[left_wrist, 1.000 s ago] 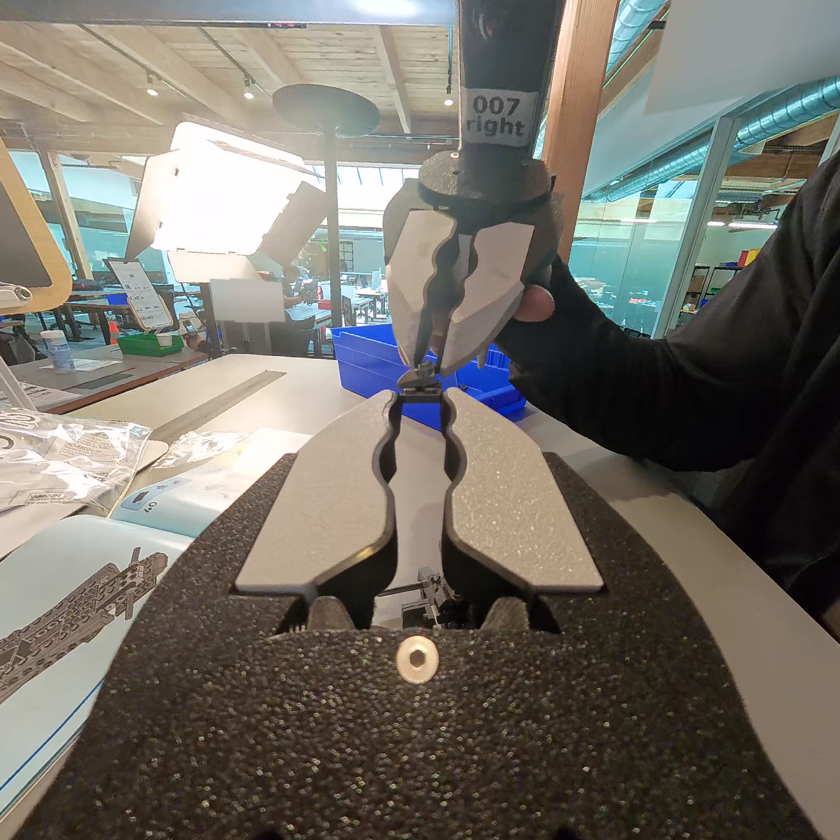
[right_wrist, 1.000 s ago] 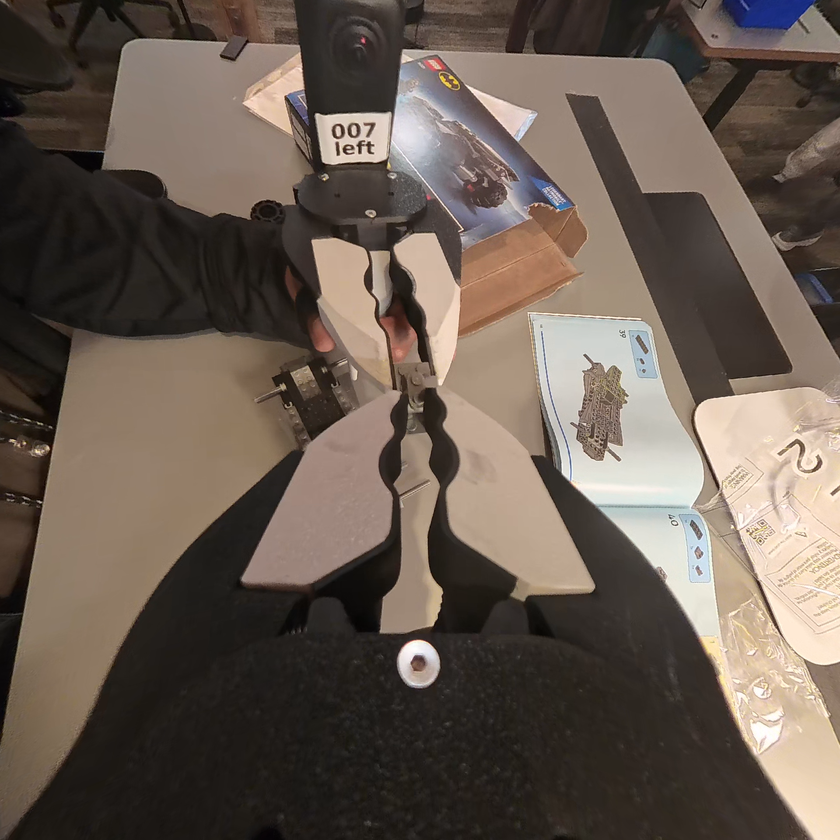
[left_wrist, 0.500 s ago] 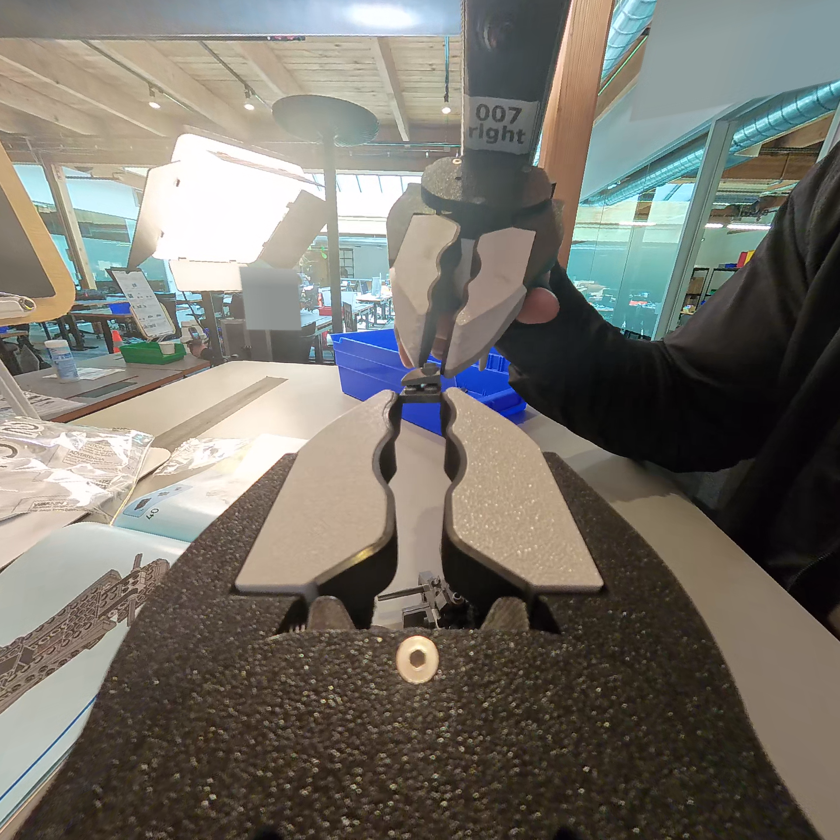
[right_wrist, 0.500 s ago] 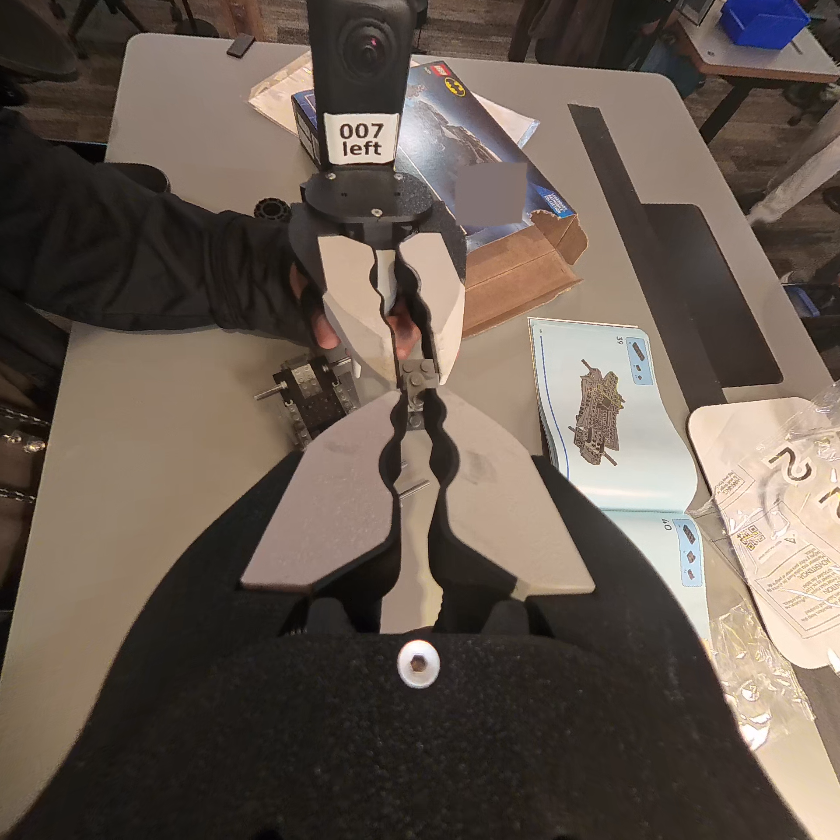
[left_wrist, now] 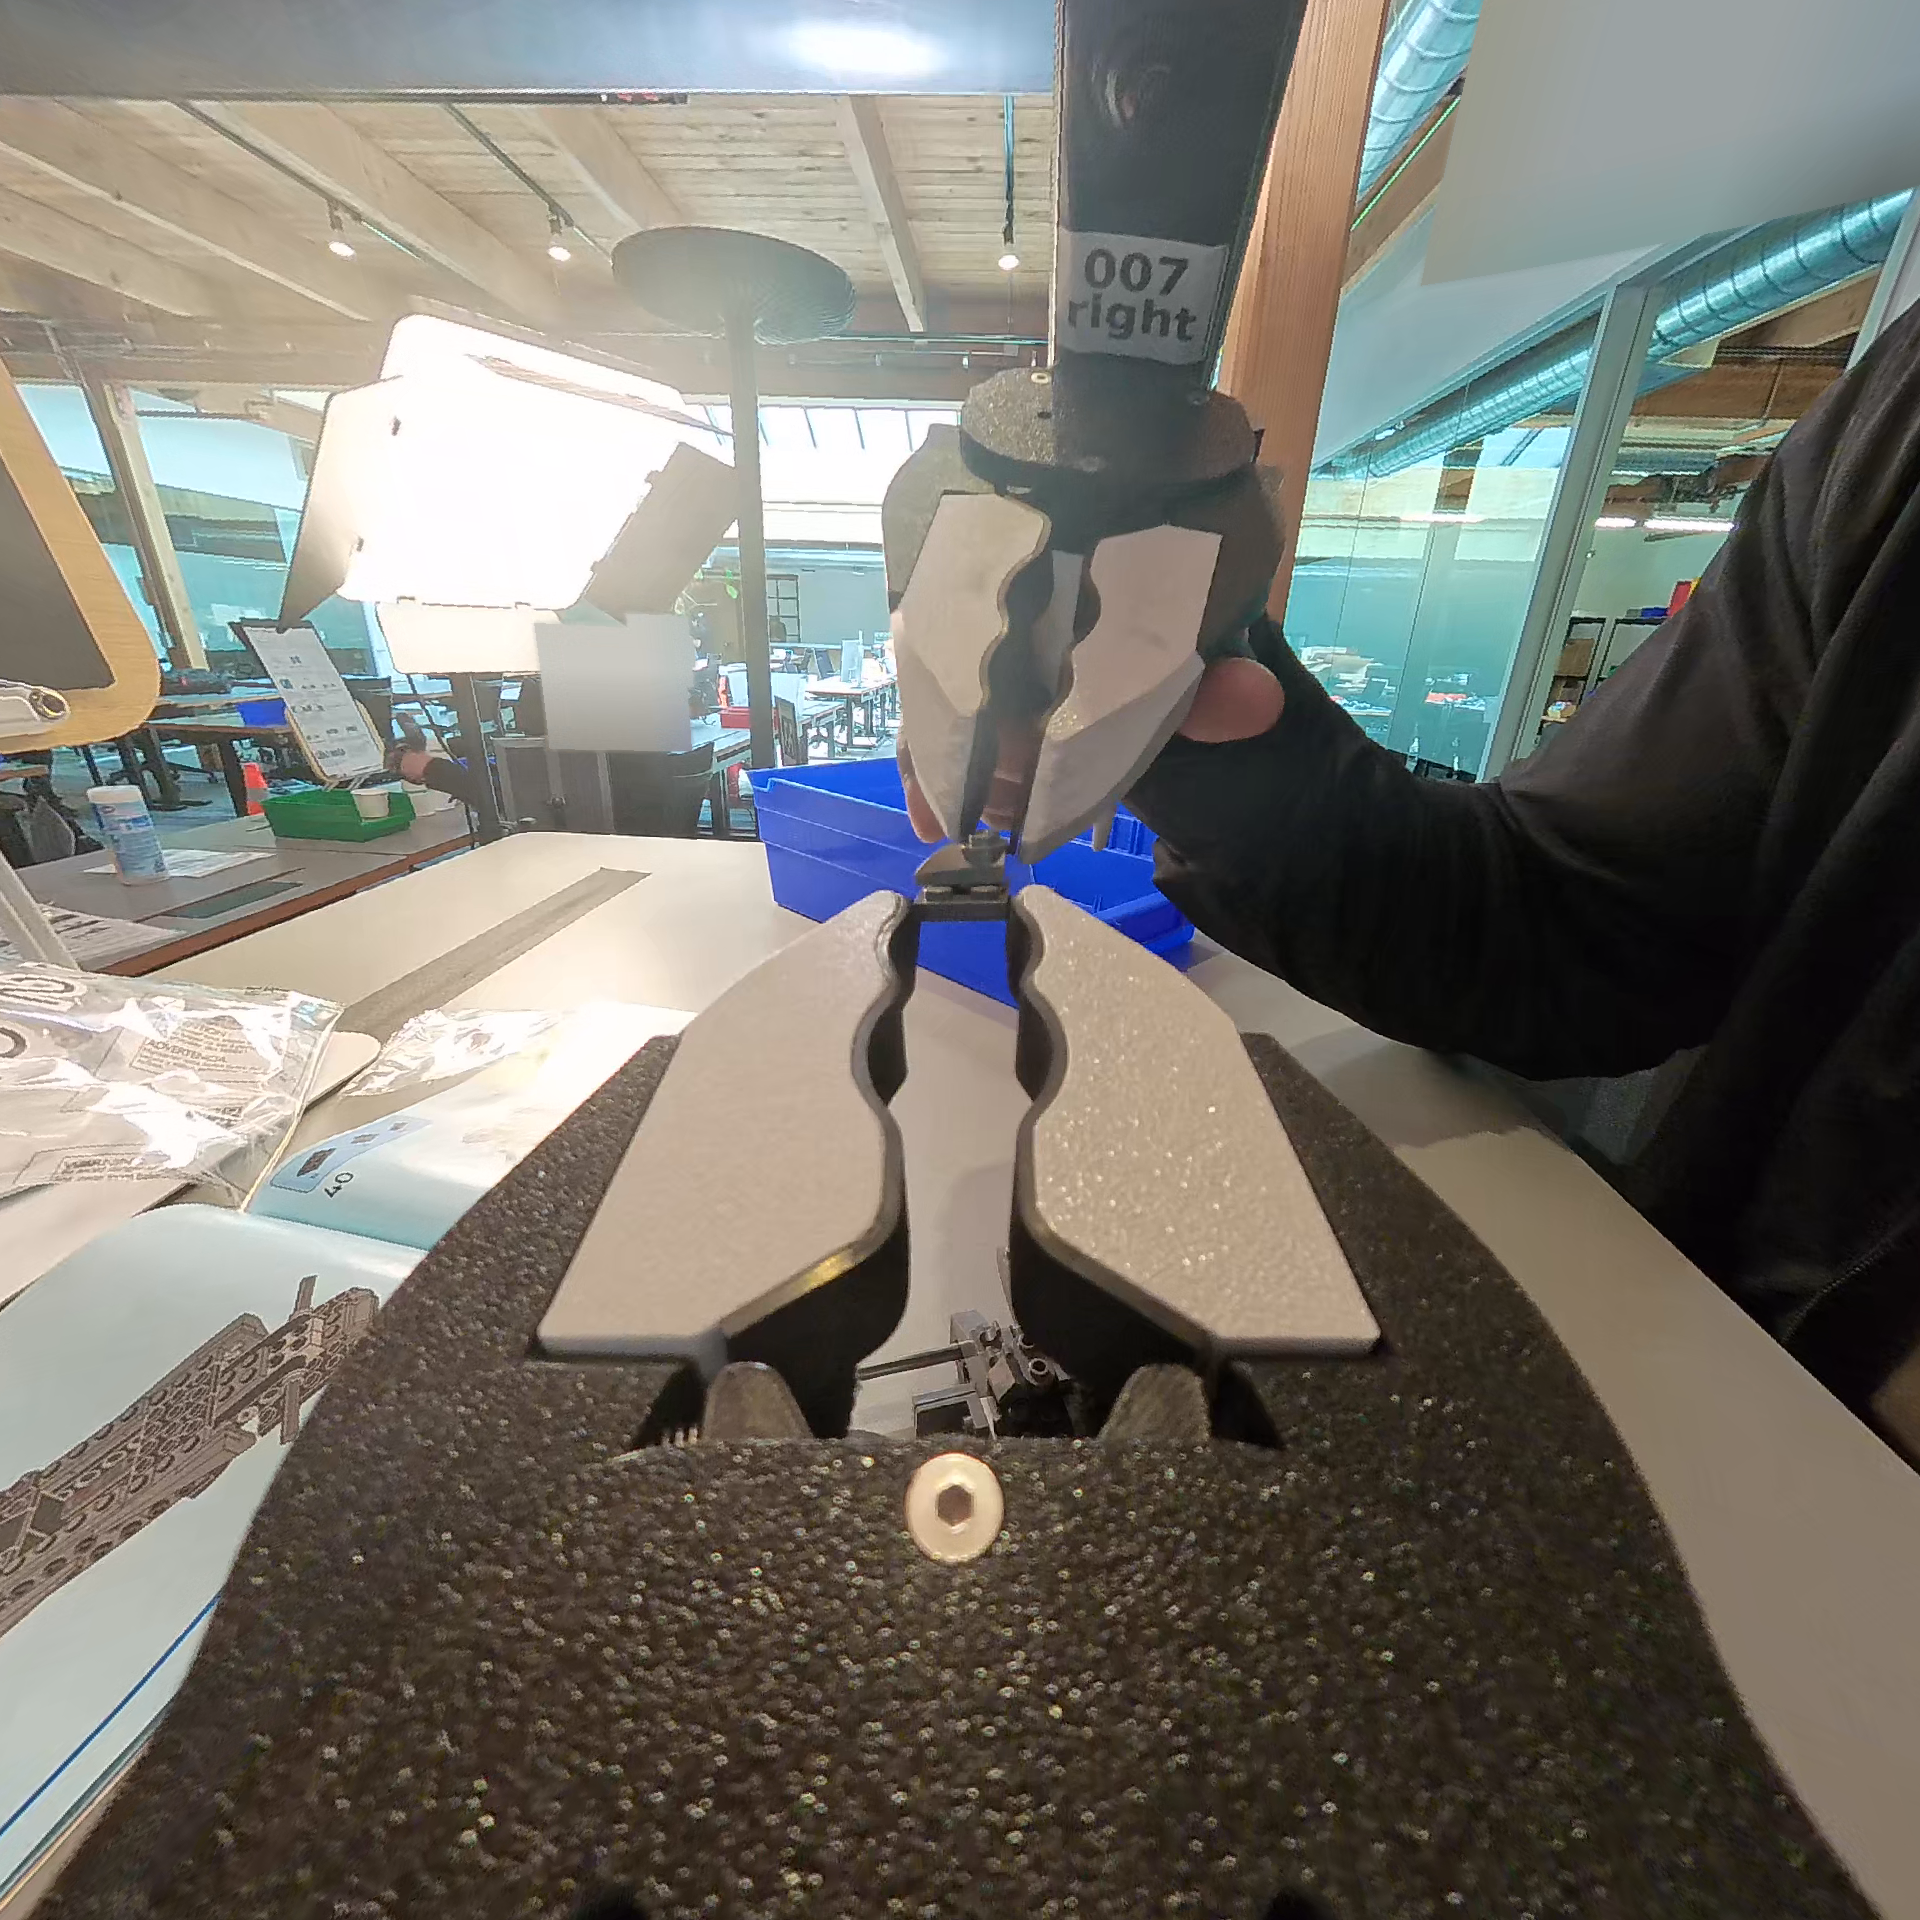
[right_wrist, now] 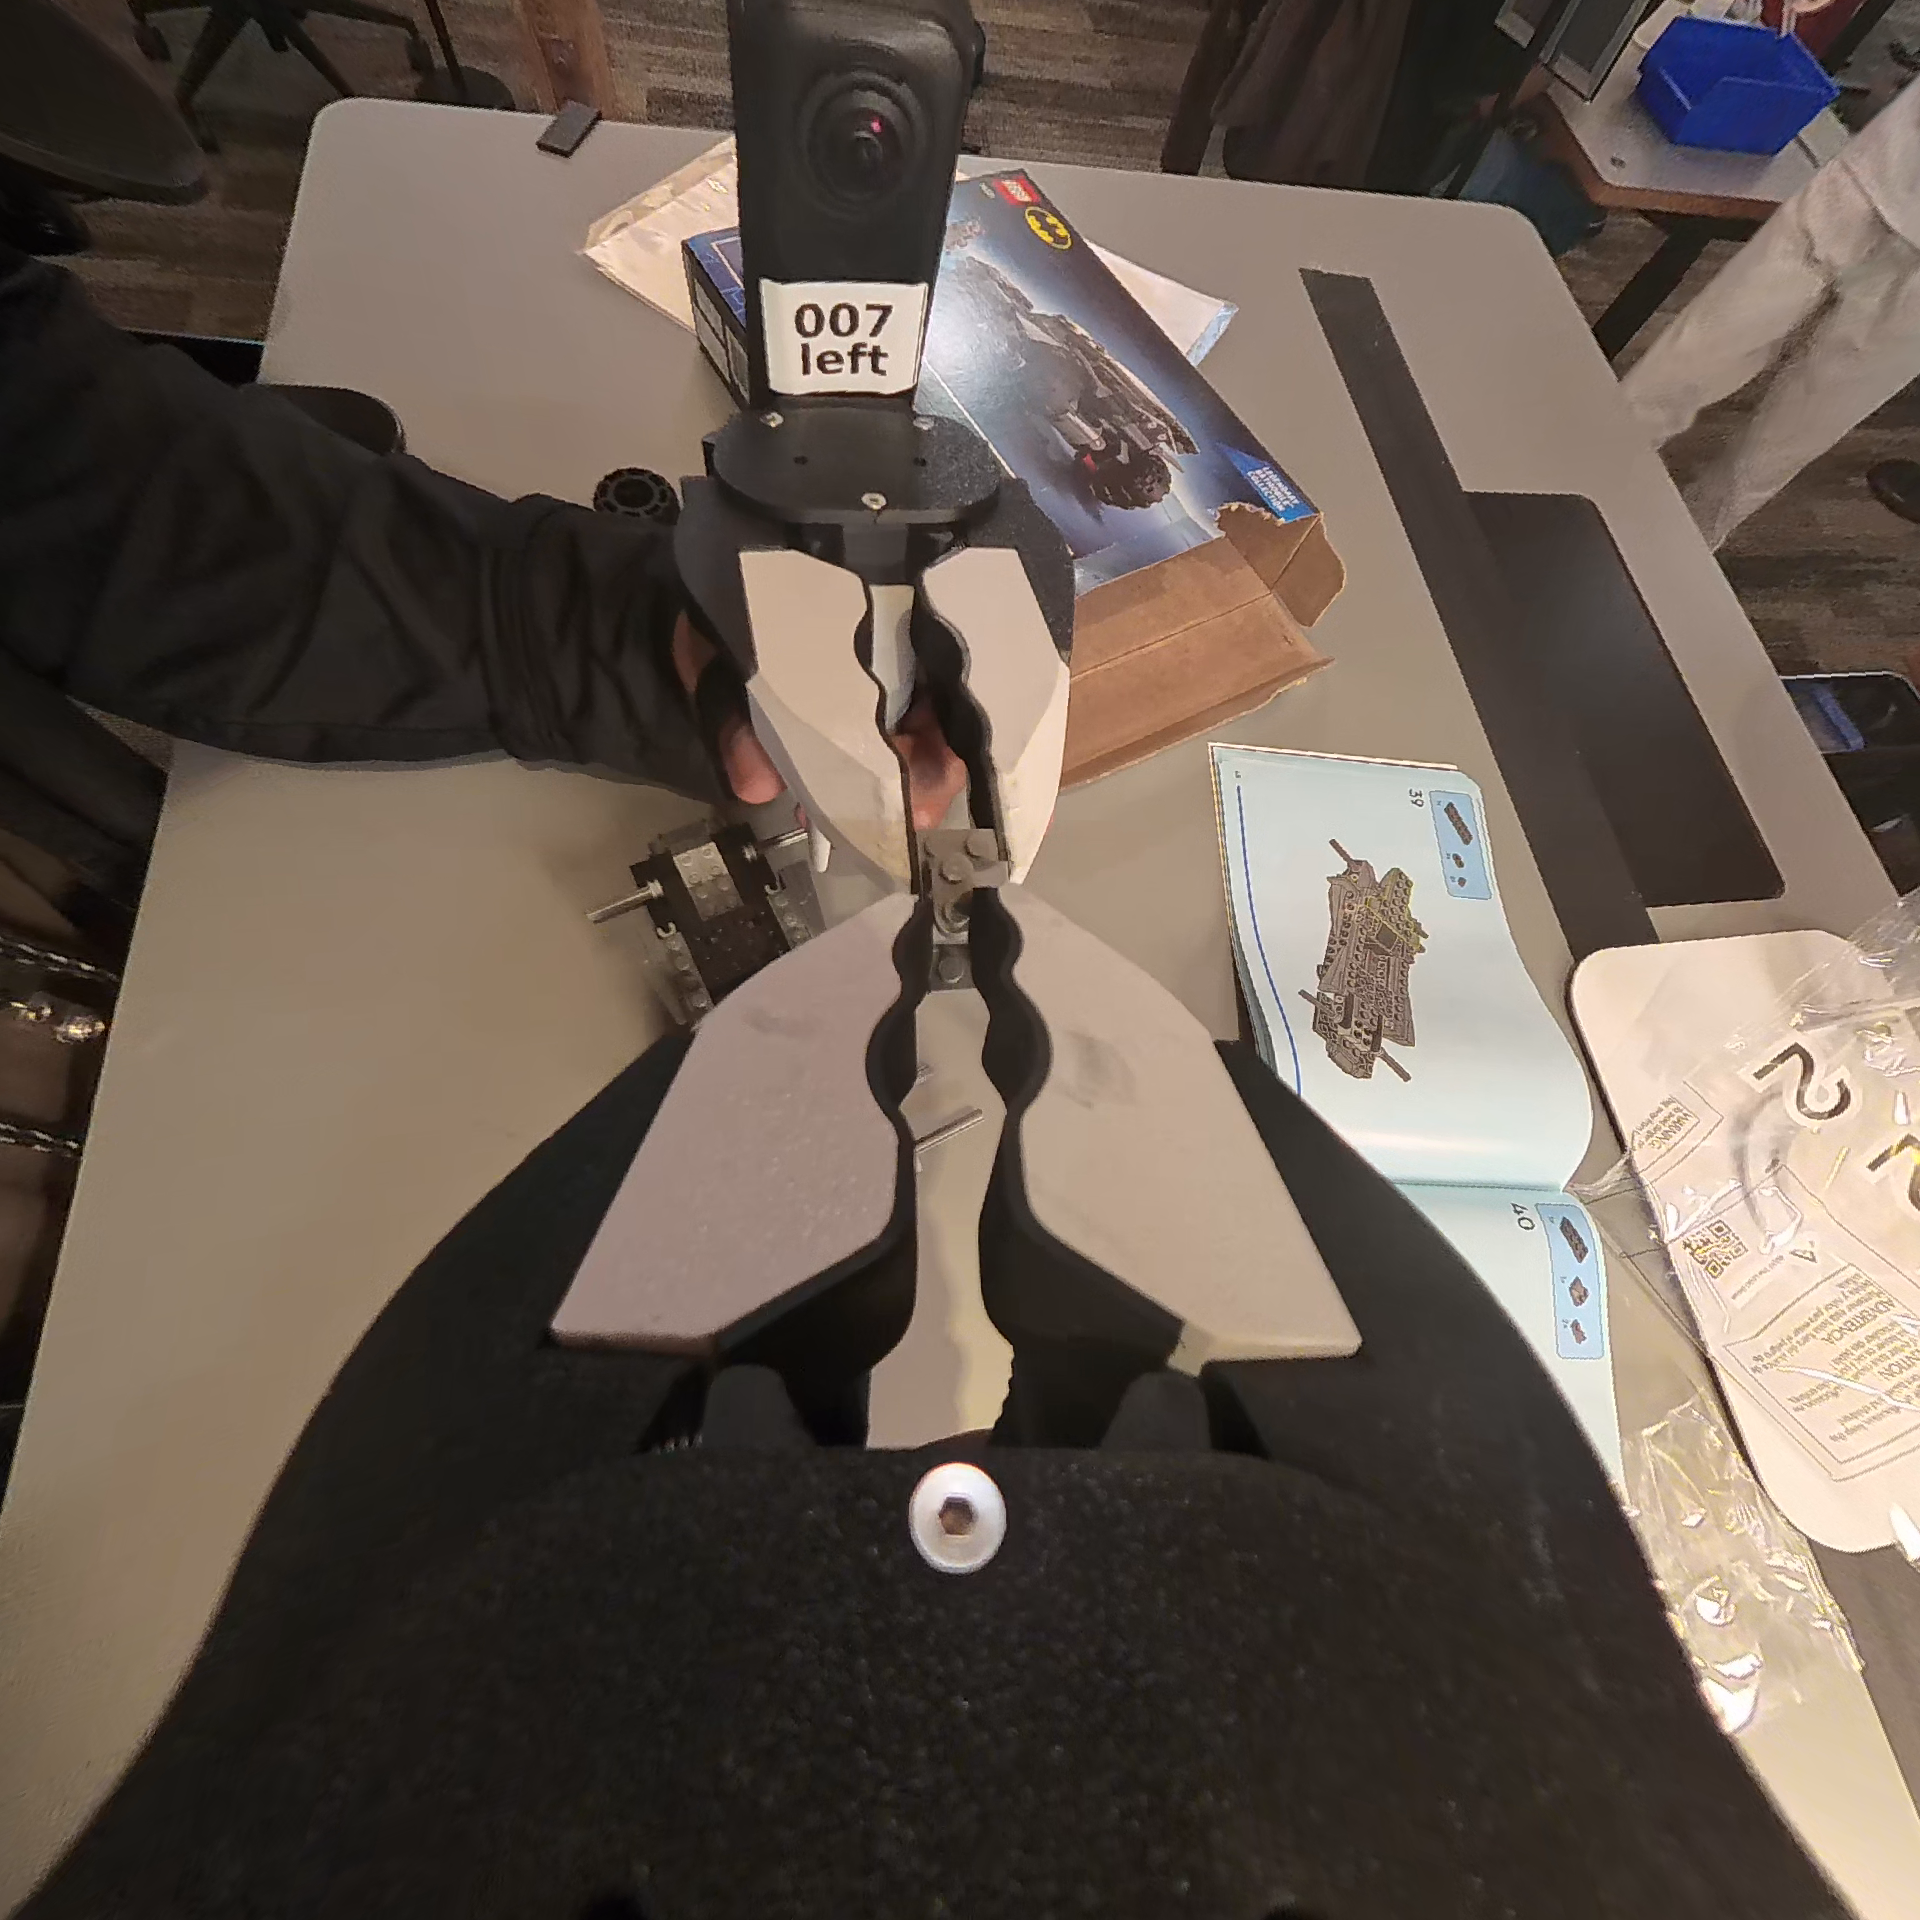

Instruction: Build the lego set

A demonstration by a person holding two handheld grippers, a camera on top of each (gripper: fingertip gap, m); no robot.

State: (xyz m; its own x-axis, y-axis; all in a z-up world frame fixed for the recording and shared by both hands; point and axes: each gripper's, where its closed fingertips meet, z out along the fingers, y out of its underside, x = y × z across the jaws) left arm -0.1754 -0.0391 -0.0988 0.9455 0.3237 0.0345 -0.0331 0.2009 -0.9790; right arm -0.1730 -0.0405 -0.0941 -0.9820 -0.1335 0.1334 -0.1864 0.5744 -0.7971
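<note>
**Barely pinched: two tiny pieces meet in mid-air**

Both pieces are gripped only at the very tips, which is where I judge the trouble lies. The left gripper (left_wrist: 961, 912) pinches a dark grey plate (left_wrist: 961, 902) across its width, fingers pressed on its two short edges. The right gripper (right_wrist: 954, 920) comes from the opposite side, its jaws nearly together on a small grey piece (right_wrist: 948, 928). That piece touches the plate's studded face. Both hang above the middle of the surface (right_wrist: 364, 1039), just right of the build (right_wrist: 717, 914).

- **Plate pivoting.** The plate is caught by a thin strip of edge. Pressure landing off its centre could turn it between the pads or pop it out.
- **Piece slipping.** The small piece sits between narrow tips, and little of it shows. A sideways push could slide it along the pads instead of seating it.
- **Misalignment.** The studs are tiny and partly hidden by the fingers. I cannot tell whether they line up, and a skewed press would jam or wedge the two pieces.
- **Tips colliding.** The two grippers' fingertips stand very close, so a small wobble of either hand could knock them together.
- **A dropped part.** Anything let go would fall near the build, the booklet (right_wrist: 1382, 935) and a loose pin (right_wrist: 951, 1127), where a grey piece is hard to find and pick up.
</note>
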